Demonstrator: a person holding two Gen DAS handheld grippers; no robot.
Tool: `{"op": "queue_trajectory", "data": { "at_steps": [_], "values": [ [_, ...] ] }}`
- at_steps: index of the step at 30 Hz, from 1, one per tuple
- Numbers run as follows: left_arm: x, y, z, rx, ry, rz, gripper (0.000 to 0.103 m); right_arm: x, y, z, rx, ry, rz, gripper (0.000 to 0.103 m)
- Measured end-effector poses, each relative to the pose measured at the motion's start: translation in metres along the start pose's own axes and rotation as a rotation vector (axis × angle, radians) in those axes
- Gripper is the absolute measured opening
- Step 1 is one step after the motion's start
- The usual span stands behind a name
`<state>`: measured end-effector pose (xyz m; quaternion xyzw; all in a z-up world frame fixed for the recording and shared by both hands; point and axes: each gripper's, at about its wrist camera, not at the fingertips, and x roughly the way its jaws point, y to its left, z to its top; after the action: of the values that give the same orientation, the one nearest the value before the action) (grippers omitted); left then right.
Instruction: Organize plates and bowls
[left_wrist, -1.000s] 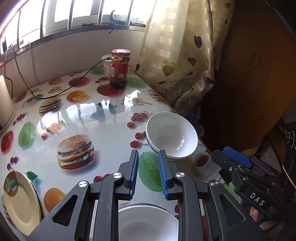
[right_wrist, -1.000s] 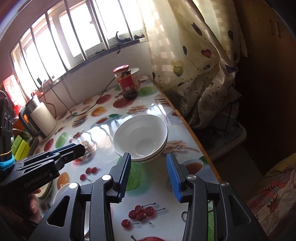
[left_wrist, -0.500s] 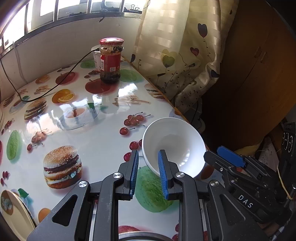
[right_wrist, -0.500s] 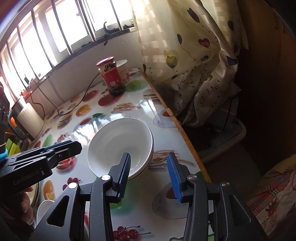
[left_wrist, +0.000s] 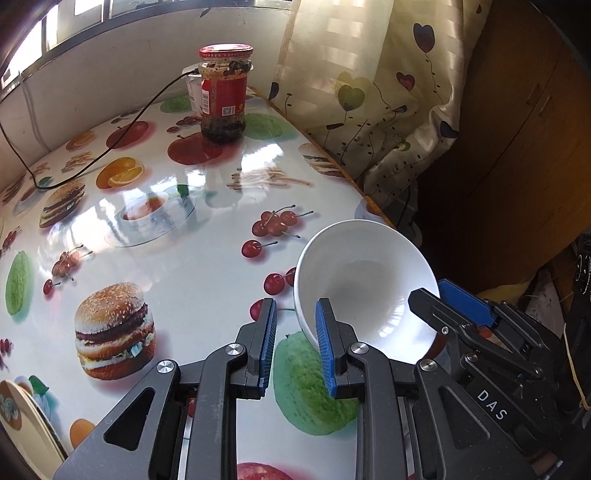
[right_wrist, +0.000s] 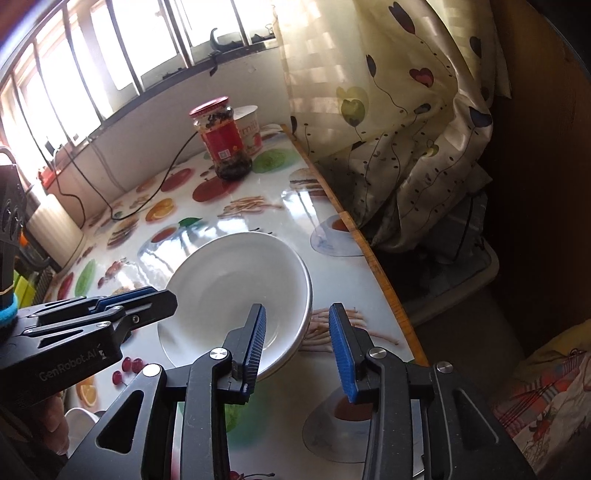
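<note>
Two stacked white bowls (left_wrist: 364, 291) (right_wrist: 240, 291) sit near the table's right edge. My left gripper (left_wrist: 293, 343) is open, its right finger inside the bowl's near-left rim and its left finger outside. My right gripper (right_wrist: 297, 347) is open, its left finger over the bowl's near-right rim and its right finger outside; it also shows in the left wrist view (left_wrist: 461, 314). A yellowish plate (left_wrist: 26, 417) lies at the table's near-left. Another white bowl (right_wrist: 79, 417) peeks out at the lower left.
A red-lidded jar (left_wrist: 223, 94) (right_wrist: 223, 142) and a white cup (right_wrist: 251, 129) stand at the table's far end, with a black cable (left_wrist: 92, 162) trailing across. The table's right edge (right_wrist: 373, 258) borders a curtain (right_wrist: 388, 110) and a drop to the floor.
Both grippers have moved forward to the stacked bowls. Each now has its fingers straddling the rim on its own side. The bowls have not moved.
</note>
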<state>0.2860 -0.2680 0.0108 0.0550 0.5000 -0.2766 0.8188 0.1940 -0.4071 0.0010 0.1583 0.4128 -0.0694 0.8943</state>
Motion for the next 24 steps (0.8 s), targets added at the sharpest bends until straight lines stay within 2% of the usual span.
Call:
{"op": "queue_trajectory", "data": {
  "at_steps": [7,10,15,24],
  "values": [
    [0.0058,-0.0036,-0.0002,0.004,0.014,0.009,0.023,0.0041,0.0009,0.0015,-0.004,0.005,0.005,0.021],
    [0.0068,-0.0045,0.0,0.006,0.016,0.009,0.023,0.0044,0.0007,0.002,-0.004,0.005,0.006,0.019],
    [0.0093,-0.0058,0.0008,0.005,0.024,0.001,0.014,0.006,-0.0003,0.0024,-0.004,0.003,0.002,0.015],
    [0.0095,-0.0049,0.002,0.007,0.022,0.005,0.014,0.0064,-0.0009,0.0024,-0.001,0.002,0.005,0.015]
  ]
}}
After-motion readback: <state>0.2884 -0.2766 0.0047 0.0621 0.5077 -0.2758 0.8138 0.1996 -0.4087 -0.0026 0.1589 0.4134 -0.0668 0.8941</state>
